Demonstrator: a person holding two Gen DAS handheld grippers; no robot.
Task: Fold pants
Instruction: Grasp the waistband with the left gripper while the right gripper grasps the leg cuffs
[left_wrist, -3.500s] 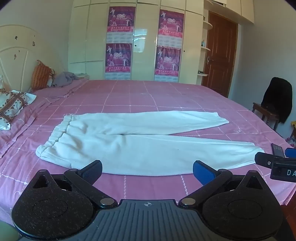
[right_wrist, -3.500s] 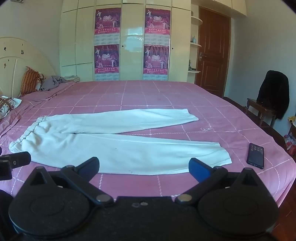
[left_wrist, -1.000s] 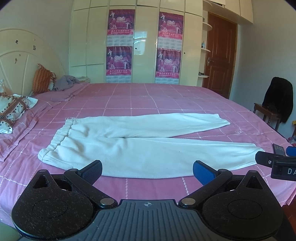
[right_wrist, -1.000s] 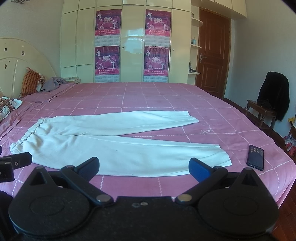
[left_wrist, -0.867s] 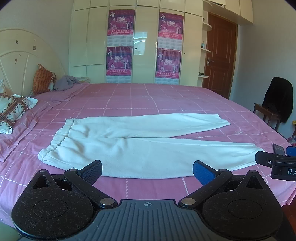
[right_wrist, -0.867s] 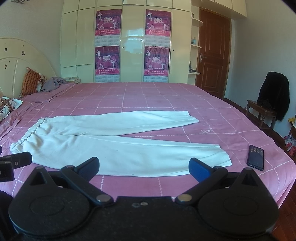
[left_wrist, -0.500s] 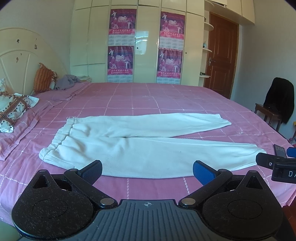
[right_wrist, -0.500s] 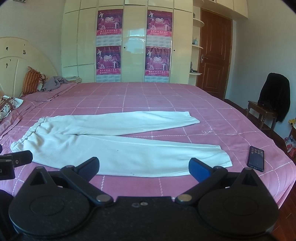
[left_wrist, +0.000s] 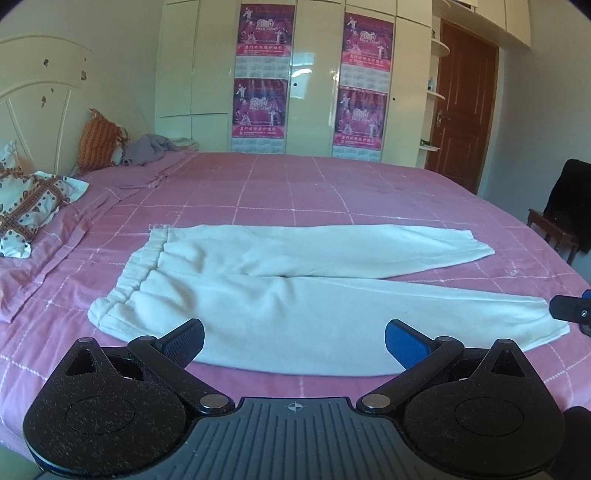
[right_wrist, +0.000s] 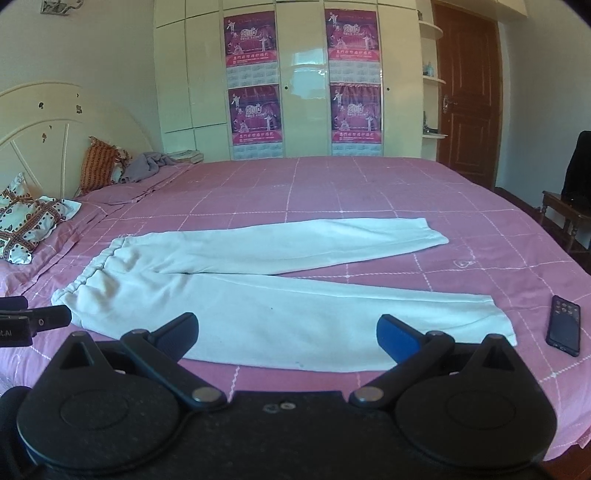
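Note:
White pants (left_wrist: 295, 288) lie flat on the pink bed (left_wrist: 295, 192), waistband to the left, both legs spread to the right in a narrow V. They also show in the right wrist view (right_wrist: 266, 288). My left gripper (left_wrist: 293, 341) is open and empty, above the near edge of the lower leg. My right gripper (right_wrist: 286, 334) is open and empty, also over the near edge of the lower leg. Each gripper's tip shows at the edge of the other's view.
A black phone (right_wrist: 564, 325) lies on the bed right of the lower leg cuff. Pillows (left_wrist: 29, 206) and a grey cloth (left_wrist: 147, 149) lie at the headboard on the left. A chair with a dark garment (left_wrist: 569, 218) stands right of the bed.
Both grippers have moved a little forward and down toward the pants, which now look larger and closer. The right view has also turned slightly left. Both stay open.

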